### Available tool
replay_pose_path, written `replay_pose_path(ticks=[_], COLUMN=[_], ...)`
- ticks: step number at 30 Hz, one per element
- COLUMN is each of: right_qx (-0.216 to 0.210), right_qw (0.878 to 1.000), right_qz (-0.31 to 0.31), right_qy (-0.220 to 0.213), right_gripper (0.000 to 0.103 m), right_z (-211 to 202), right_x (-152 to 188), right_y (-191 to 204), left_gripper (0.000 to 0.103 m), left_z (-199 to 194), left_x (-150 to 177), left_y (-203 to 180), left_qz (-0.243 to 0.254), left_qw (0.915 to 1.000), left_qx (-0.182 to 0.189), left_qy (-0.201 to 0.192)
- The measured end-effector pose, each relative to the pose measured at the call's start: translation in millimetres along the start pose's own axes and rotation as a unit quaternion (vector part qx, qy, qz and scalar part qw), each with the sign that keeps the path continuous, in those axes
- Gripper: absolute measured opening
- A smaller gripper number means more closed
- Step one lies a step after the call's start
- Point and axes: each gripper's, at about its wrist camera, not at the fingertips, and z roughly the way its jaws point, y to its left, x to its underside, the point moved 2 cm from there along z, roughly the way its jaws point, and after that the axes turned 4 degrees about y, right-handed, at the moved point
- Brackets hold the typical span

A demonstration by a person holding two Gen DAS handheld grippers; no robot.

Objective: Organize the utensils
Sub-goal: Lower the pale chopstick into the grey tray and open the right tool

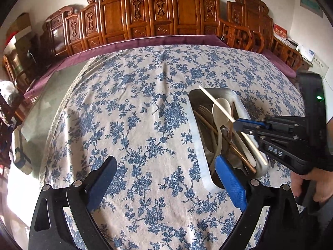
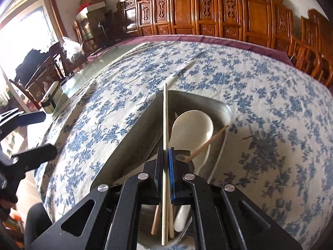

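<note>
A metal tray (image 1: 194, 125) (image 2: 133, 137) lies on the floral tablecloth and holds a white spoon (image 1: 221, 106) (image 2: 193, 125), a fork (image 1: 204, 110), wooden chopsticks (image 1: 239, 152) and other utensils. My right gripper (image 2: 165, 152) (image 1: 236, 123) is shut on a pale chopstick (image 2: 165, 114) (image 1: 214, 102) and holds it over the tray, along its length. My left gripper (image 1: 166, 166) is open and empty, just left of the tray's near end; its blue pad (image 1: 229, 183) overlaps the tray's corner. It also shows in the right wrist view (image 2: 41, 133).
The floral tablecloth (image 1: 135, 114) covers a large table with a purple under-cloth (image 1: 145, 41) at the far edge. Carved wooden chairs (image 1: 145, 14) line the far side. A small box (image 2: 51, 100) sits on the glass table edge at left.
</note>
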Motion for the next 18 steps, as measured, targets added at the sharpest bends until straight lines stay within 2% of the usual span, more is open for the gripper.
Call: replay_pose_path(ticks=[9,18], right_qx=[-0.020,-0.036], right_qw=[0.999,0.999], right_qz=[0.022,0.020], right_qy=[0.026,0.008], right_gripper=[0.006,0.007], right_z=[27,15], right_x=[5,7], right_y=[-3,-5], left_gripper=[0.092,0.092], left_z=[2,2], left_x=[0,-2], left_y=[-1,-6], left_qz=[0.001,0.004], left_qw=[1.0000,1.0000], left_qx=[0.001,-0.003], left_qy=[0.001,0.004])
